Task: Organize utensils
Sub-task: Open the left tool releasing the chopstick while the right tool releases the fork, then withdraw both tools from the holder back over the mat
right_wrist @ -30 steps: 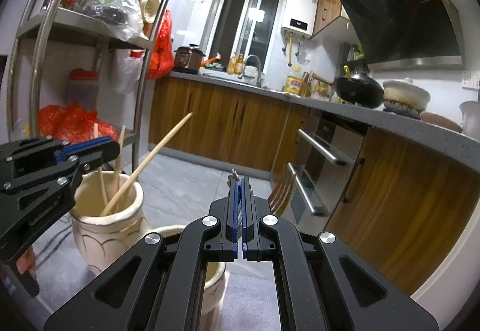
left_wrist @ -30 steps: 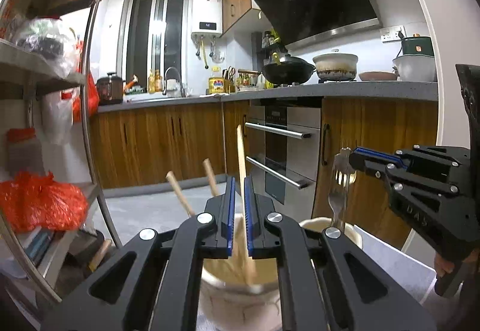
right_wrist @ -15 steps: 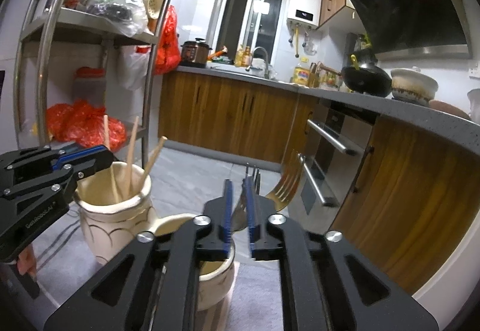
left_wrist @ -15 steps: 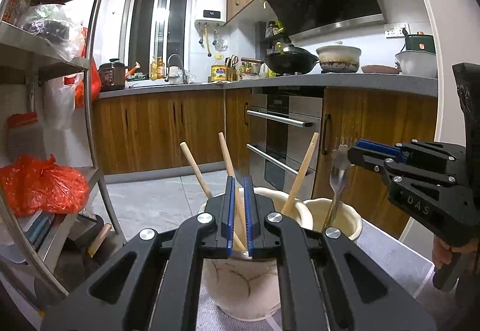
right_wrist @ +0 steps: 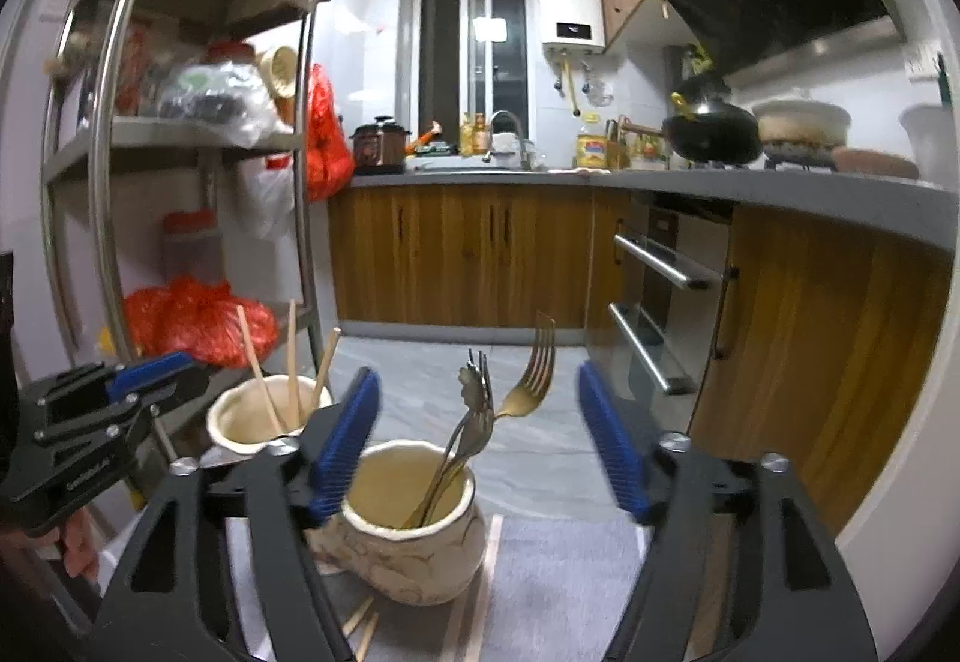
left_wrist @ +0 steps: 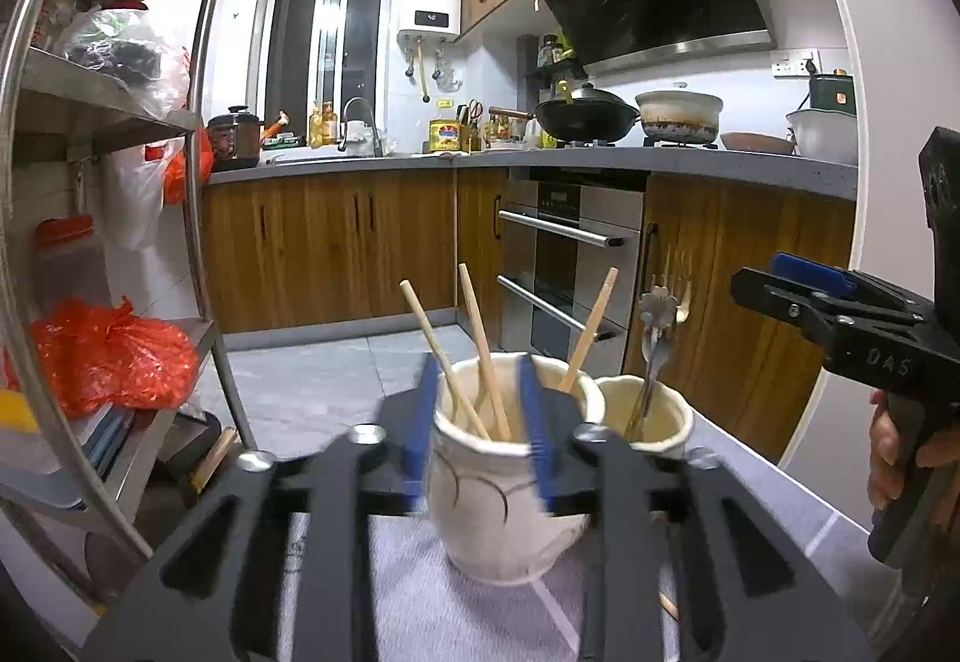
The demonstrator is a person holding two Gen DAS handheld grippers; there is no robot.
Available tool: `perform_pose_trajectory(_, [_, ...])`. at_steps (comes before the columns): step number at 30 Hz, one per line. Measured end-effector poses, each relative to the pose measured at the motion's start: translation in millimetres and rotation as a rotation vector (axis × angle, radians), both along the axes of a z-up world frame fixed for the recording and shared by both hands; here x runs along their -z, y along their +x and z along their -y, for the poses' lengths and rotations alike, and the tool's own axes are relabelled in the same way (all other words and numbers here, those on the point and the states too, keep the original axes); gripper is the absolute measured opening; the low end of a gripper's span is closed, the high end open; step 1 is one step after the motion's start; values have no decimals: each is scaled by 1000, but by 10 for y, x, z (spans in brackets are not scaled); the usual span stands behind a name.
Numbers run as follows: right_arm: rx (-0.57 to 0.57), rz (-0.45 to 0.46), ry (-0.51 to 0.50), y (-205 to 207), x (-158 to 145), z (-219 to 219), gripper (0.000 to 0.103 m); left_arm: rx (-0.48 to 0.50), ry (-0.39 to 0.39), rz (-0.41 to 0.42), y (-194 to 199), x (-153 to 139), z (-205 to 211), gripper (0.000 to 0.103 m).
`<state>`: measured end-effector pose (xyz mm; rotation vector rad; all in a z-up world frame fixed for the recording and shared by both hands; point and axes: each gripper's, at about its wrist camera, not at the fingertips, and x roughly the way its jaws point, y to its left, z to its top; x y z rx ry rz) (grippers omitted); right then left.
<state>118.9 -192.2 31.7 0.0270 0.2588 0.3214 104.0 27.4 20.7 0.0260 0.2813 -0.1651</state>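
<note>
Both claws are opening with nothing pinched: the left claw (left_wrist: 480, 422) frames the taller jar (left_wrist: 501, 488) holding three chopsticks (left_wrist: 483, 356). The right claw (right_wrist: 477, 437) spreads wide around the shorter jar (right_wrist: 414, 524), where two forks (right_wrist: 480, 422) stand free on the grey mat (right_wrist: 558, 584).
</note>
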Motion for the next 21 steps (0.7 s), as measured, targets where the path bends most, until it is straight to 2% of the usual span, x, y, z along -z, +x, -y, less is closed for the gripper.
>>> perform_pose_trajectory(2, [1,-8,13,-55,8,34,81,3,-1,4,-110,-25,-10,43])
perform_pose_trajectory(3, [0,-15,20,-84,12,52,85,2,3,2,-149,-29,-15,47])
perform_pose_trajectory(4, [-2,-20,25,-102,14,63,91,-5,8,0,-186,-35,-20,54])
perform_pose_trajectory(7, [-10,-31,47,-175,16,104,97,-15,-12,-11,-271,-58,-68,68])
perform_pose_trajectory(10, [-8,-25,54,-273,13,132,98,-24,-34,-21,-325,-67,-120,85])
perform_pose_trajectory(13, [4,-18,45,-374,10,158,98,-35,-28,-20,-391,-94,-142,94])
perform_pose_trajectory(21, [23,-44,14,-544,115,233,98,-36,-36,-67,-512,-106,-149,97])
